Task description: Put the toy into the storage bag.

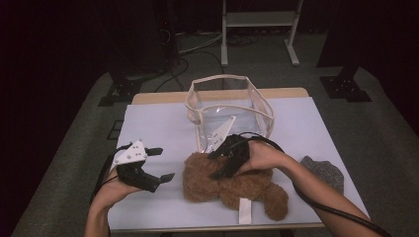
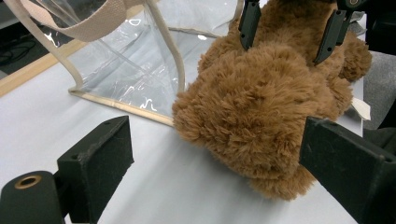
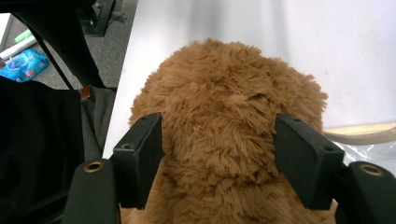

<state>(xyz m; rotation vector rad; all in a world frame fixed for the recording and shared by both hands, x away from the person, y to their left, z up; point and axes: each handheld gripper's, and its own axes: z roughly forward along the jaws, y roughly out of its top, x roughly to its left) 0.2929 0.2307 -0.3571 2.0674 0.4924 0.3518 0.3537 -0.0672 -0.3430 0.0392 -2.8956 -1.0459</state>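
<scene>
- White-covered tabletop (image 1: 158, 128), dark room behind.
- Brown plush teddy bear (image 1: 232, 185): soft, light, squashy; best pinched around the body.
- Right hand-held gripper (image 3: 218, 154): wide, straddling fur.
- Left hand-held gripper (image 2: 215, 163): wide, empty.

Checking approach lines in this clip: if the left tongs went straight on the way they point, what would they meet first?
Most likely the brown plush bear: it lies just ahead of the open left tongs, partly between the jaw tips, with the clear bag farther back. Exact depth is unclear.
</scene>
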